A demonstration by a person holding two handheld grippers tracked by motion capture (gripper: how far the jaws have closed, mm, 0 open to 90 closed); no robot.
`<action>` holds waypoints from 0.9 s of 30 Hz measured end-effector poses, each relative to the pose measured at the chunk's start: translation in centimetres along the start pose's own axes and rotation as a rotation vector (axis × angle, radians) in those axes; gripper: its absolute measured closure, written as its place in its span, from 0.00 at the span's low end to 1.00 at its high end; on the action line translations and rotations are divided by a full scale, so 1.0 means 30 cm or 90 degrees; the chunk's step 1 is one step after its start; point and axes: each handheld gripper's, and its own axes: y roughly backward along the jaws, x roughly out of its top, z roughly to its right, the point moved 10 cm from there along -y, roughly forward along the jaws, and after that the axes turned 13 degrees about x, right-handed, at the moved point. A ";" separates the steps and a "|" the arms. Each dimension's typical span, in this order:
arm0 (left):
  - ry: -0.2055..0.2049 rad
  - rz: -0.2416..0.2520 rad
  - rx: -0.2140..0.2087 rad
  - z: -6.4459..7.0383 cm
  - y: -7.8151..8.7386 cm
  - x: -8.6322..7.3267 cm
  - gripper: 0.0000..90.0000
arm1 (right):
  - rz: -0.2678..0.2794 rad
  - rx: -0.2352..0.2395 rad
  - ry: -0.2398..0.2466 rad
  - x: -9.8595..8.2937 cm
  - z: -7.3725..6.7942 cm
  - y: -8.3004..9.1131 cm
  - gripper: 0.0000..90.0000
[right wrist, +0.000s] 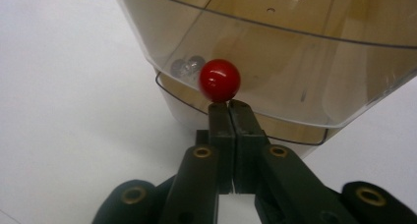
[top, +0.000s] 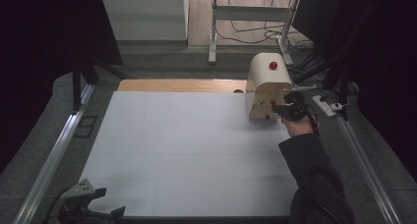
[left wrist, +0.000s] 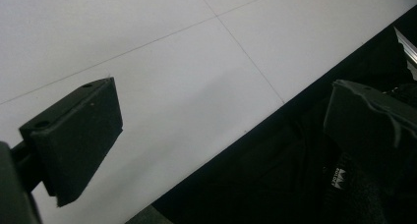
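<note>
- Where the right gripper (right wrist: pixel 230 106) meets the wooden cabinet (top: pixel 265 81), its two black jaws are pressed flat together, nothing between them, tips just under a red ball knob (right wrist: pixel 220 80).
- Knob: glossy, round, hard-looking, with a small highlight; it sits on the front of a clear plastic drawer (right wrist: pixel 275 62) at the cabinet's side face. Whether the jaw tips touch the knob or its stem cannot be told; the stem is hidden behind the ball.
- Drawer: smooth transparent wall, curved lip; tan wood shows through it. Two small clear beads (right wrist: pixel 188 65) lie inside near the knob, blurred by the plastic.
- Cabinet in the high view: pale wood, rounded top, standing at the far right of the white matte surface (top: pixel 187 145); another red knob (top: pixel 273 65) on its upper face, two smaller ones below, partly covered by the right gripper (top: pixel 290 108).
- Left gripper (top: pixel 86 204): at the near left corner of the surface, cut off by the frame edge. In its own view the left gripper (left wrist: pixel 221 130) has jaws spread wide, empty, blocky with matte pads.
- Dark sleeve (top: pixel 314 175) enters from the bottom right.
</note>
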 end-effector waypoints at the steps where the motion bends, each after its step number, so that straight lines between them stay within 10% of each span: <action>1: 0.000 0.000 0.000 0.000 0.000 0.000 0.01 | -0.001 -0.001 0.000 -0.002 -0.002 0.001 0.96; 27: 0.000 -0.001 0.001 0.000 0.000 0.000 0.01 | -0.008 0.049 0.013 -0.059 -0.097 0.007 0.69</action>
